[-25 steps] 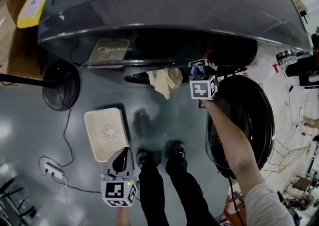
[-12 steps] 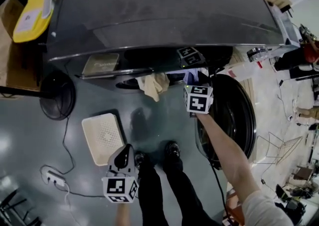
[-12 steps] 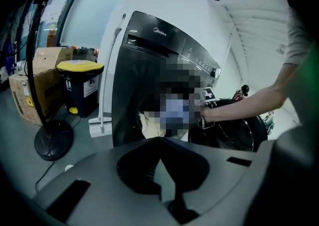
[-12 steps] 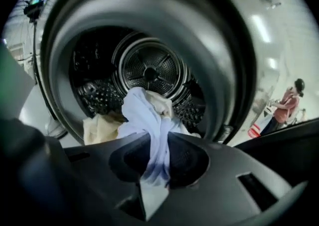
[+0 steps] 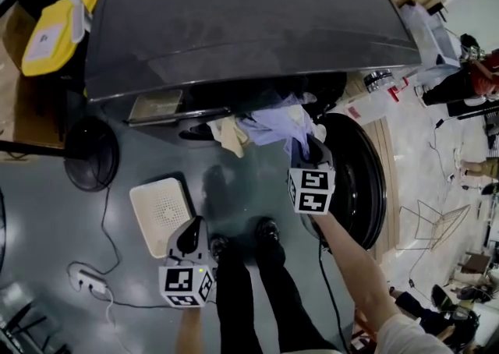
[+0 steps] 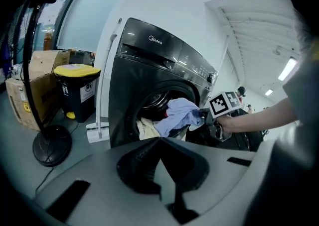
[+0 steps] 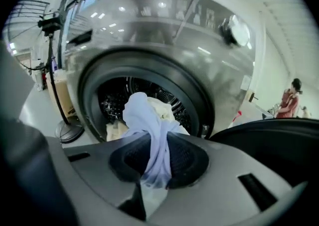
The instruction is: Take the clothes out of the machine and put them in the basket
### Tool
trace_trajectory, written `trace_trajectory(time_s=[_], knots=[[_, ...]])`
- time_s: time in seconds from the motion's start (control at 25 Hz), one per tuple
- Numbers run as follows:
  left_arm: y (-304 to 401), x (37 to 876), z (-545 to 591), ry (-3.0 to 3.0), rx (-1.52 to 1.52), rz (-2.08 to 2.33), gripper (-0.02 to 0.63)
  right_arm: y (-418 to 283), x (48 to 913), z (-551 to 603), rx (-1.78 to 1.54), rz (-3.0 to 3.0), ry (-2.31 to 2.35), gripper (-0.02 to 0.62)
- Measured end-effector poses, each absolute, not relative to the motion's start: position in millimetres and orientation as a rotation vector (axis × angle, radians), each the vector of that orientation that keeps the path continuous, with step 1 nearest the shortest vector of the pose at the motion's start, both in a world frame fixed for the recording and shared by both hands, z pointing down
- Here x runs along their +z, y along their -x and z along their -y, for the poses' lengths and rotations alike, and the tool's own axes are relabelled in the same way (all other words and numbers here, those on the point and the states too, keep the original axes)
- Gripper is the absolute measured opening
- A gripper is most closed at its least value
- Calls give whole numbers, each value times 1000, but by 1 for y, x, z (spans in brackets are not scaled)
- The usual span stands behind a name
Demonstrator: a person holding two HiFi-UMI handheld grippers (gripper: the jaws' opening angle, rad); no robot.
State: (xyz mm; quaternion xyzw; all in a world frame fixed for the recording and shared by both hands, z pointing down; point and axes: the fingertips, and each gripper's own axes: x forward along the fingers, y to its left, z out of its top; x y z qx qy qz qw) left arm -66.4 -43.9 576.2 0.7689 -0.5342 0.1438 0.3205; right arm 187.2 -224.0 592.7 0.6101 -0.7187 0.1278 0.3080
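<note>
One pale-blue garment (image 7: 146, 120), clamped in the right gripper (image 7: 152, 187), stretches out of the washing machine drum (image 7: 112, 103). Left gripper (image 6: 167, 182) is closed and empty. Next, carry the garment to the white basket (image 5: 160, 216) and release it.

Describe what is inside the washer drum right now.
A cream cloth lies at the opening, beside the blue garment the right tool grips. Anything deeper is hidden behind them.
</note>
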Motion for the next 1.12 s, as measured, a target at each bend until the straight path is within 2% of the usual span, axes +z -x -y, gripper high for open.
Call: trace_trajectory(time_s=[0.76, 1.12], knots=[[45, 551, 42, -2038, 358, 1431, 18, -179, 501, 91, 214, 2095, -1549, 86], [78, 549, 19, -1951, 329, 1534, 18, -135, 503, 80, 176, 2187, -1391, 86]])
